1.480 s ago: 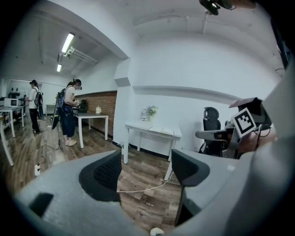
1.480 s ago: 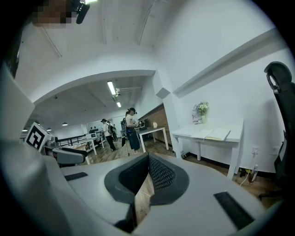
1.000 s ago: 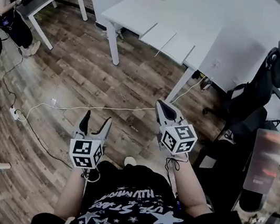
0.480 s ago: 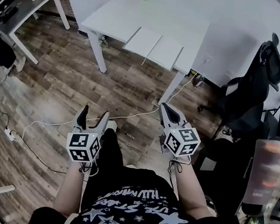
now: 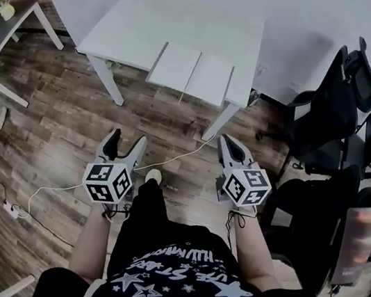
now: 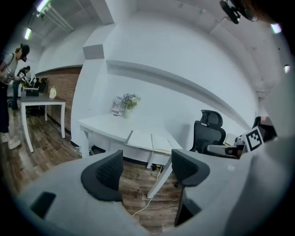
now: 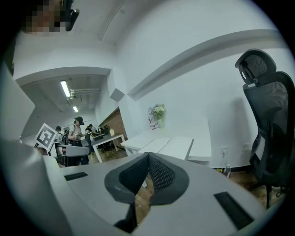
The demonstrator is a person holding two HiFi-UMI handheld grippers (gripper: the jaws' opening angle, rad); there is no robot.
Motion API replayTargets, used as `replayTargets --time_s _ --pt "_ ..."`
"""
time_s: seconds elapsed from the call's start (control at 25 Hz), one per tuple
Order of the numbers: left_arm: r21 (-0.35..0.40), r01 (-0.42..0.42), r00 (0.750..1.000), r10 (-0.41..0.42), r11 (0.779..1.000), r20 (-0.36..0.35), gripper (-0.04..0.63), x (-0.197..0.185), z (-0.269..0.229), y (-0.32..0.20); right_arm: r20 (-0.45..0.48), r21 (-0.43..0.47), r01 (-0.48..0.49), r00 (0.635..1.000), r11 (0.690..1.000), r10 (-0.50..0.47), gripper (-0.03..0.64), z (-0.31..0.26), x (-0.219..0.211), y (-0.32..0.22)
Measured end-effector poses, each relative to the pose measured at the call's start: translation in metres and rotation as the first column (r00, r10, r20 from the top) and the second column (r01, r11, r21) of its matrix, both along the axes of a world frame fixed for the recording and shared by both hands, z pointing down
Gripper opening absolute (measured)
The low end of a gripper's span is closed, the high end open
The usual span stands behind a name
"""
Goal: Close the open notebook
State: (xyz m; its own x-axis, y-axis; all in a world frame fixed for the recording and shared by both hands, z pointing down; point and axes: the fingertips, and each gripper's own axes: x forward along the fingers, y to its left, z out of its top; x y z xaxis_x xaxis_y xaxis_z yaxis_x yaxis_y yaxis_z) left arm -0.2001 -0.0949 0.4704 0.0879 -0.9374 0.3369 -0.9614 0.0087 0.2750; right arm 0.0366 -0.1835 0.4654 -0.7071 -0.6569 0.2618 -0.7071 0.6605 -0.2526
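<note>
Notebook (image 5: 191,73) lying open and flat, both white pages spread, at the near edge of a white desk (image 5: 193,19), close to its front right corner. Over the last second the desk and notebook have slid lower and grown larger in the head view, so the person seems to have walked closer. The tools have kept the same low pose in front of the body. The closing looks not yet begun: nothing touches the notebook.

The left tool (image 5: 126,143) is held over the wooden floor (image 5: 56,122), jaws spread with nothing between them. In its own view the notebook shows beyond the gap, ahead and a little higher. The right tool (image 5: 228,146) has its jaws pressed together, pinching nothing.

Both tools are well apart from the notebook, which lies ahead of them, roughly midway between the two. A white cable (image 5: 169,159) trails across the floor between tools and desk. A black office chair (image 5: 334,99) stands right of the desk.
</note>
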Motion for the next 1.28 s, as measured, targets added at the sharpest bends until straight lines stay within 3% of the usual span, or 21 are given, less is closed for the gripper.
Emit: replayTargets --time_s 0.16,0.36,0.68,0.92,1.08,1.28 --pt "-0.048 -0.038 0.996 0.034 0.998 -0.083 0.342 -0.030 0.011 -0.042 -0.017 -0.017 -0.052 0.998 0.998 0.052 0.003 -0.001 -0.023 -0.030" --pt "-0.115 -0.123 0.985 0.108 0.986 -0.131 0.342 -0.052 0.026 -0.086 -0.016 -0.023 -0.112 0.994 0.993 0.112 0.003 -0.005 -0.049 -0.063" --pt "-0.231 -0.289 0.951 0.250 0.929 -0.185 0.342 -0.055 0.059 -0.156 -0.058 -0.061 -0.186 0.982 0.981 0.182 0.003 0.010 -0.069 -0.095" --pt "-0.302 -0.297 0.929 0.201 0.906 -0.312 0.342 -0.071 0.087 -0.205 -0.083 -0.084 -0.229 0.971 0.970 0.222 0.003 0.019 -0.076 -0.119" --pt "-0.322 -0.319 0.897 0.174 0.891 -0.406 0.342 -0.075 0.104 -0.228 -0.101 -0.099 -0.254 0.964 0.962 0.245 0.003 0.029 -0.078 -0.129" --pt "-0.362 -0.357 0.868 0.162 0.861 -0.470 0.342 -0.079 0.126 -0.242 -0.124 -0.123 -0.279 0.956 0.952 0.265 0.003 0.040 -0.082 -0.135"
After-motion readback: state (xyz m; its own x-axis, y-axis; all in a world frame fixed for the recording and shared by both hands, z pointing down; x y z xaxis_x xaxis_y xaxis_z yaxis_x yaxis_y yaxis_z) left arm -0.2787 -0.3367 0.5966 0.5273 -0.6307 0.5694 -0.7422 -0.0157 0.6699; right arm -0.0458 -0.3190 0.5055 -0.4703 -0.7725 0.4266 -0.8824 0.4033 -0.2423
